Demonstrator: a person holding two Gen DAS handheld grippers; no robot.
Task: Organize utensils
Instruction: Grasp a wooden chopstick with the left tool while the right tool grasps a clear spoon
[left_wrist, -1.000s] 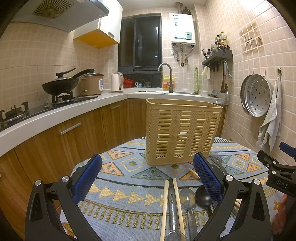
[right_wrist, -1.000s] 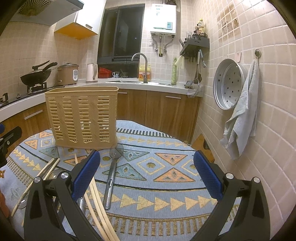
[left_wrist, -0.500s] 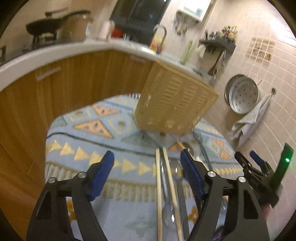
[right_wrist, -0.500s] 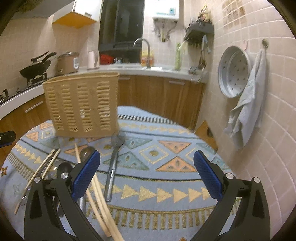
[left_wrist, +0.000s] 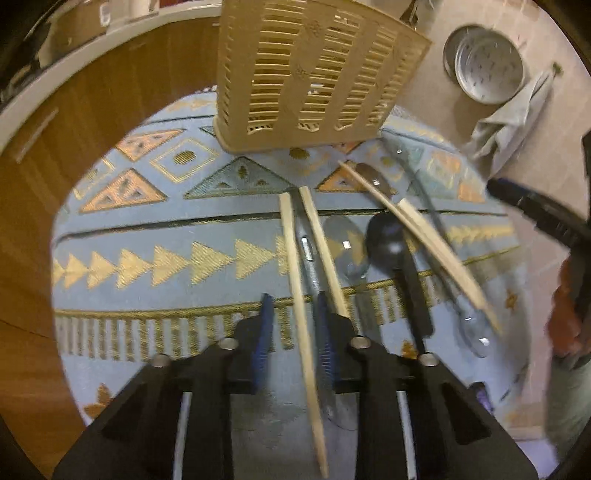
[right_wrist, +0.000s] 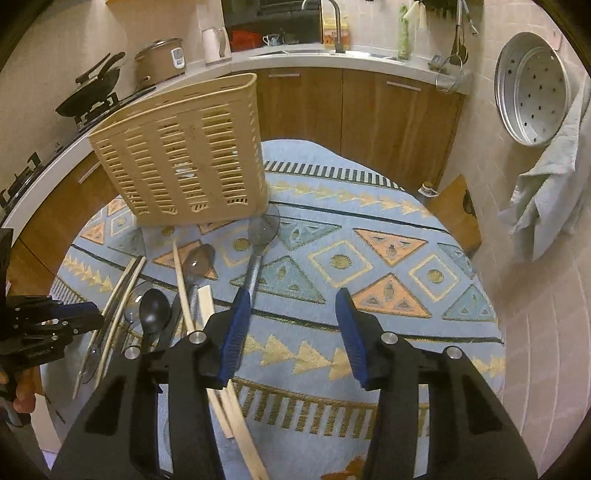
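Observation:
A beige slotted utensil basket (left_wrist: 314, 74) stands upright at the far side of the round table; it also shows in the right wrist view (right_wrist: 184, 155). Chopsticks and spoons lie scattered on the blue patterned cloth (left_wrist: 166, 258). My left gripper (left_wrist: 293, 314) is low over the cloth, narrowly open, its blue pads either side of one wooden chopstick (left_wrist: 295, 266). A second chopstick (left_wrist: 321, 251), a clear spoon (left_wrist: 347, 243) and a black spoon (left_wrist: 388, 240) lie just right. My right gripper (right_wrist: 291, 314) is open and empty, above the cloth, with another chopstick pair (right_wrist: 184, 291) at its left finger.
A metal-handled clear spoon (right_wrist: 258, 251) lies by the basket's right corner. Wooden cabinets and a counter curve behind the table. A steamer tray (right_wrist: 532, 103) and towel (right_wrist: 546, 184) hang on the tiled wall at right. The table edge is close on the left.
My left gripper has dropped and tilted down to the cloth, and its jaws have narrowed around a chopstick. My right gripper has tilted down and its jaws have narrowed somewhat.

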